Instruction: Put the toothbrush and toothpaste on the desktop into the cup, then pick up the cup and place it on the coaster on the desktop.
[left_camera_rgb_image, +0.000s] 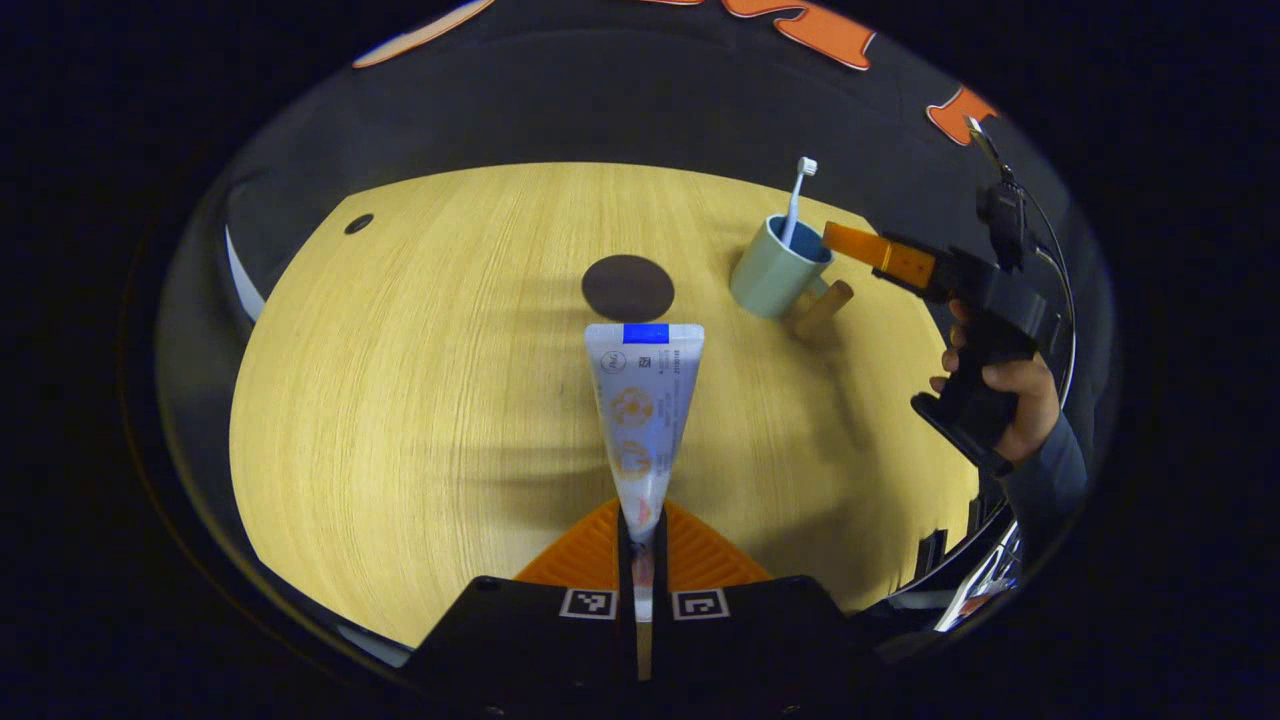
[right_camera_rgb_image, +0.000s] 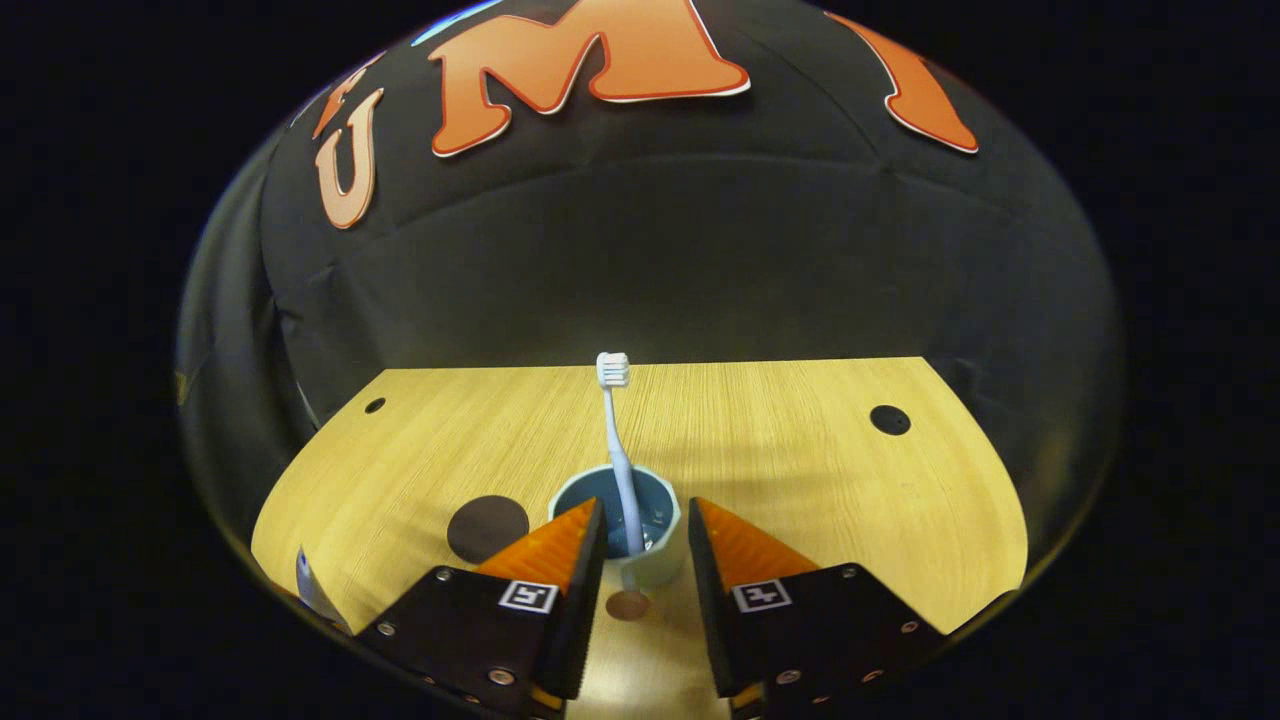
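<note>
One pale wood-grain table (left_camera_rgb_image: 420, 400) carries a single light blue-green cup (left_camera_rgb_image: 775, 272) with a wooden handle, one white toothbrush (left_camera_rgb_image: 796, 200) standing upright inside it. The left gripper (left_camera_rgb_image: 640, 545) is clamped on the cap end of one white toothpaste tube (left_camera_rgb_image: 642, 400), held above the table. The right gripper (right_camera_rgb_image: 645, 545) stands open, its fingers either side of the cup. One round dark coaster (left_camera_rgb_image: 627, 288) lies left of the cup
</note>
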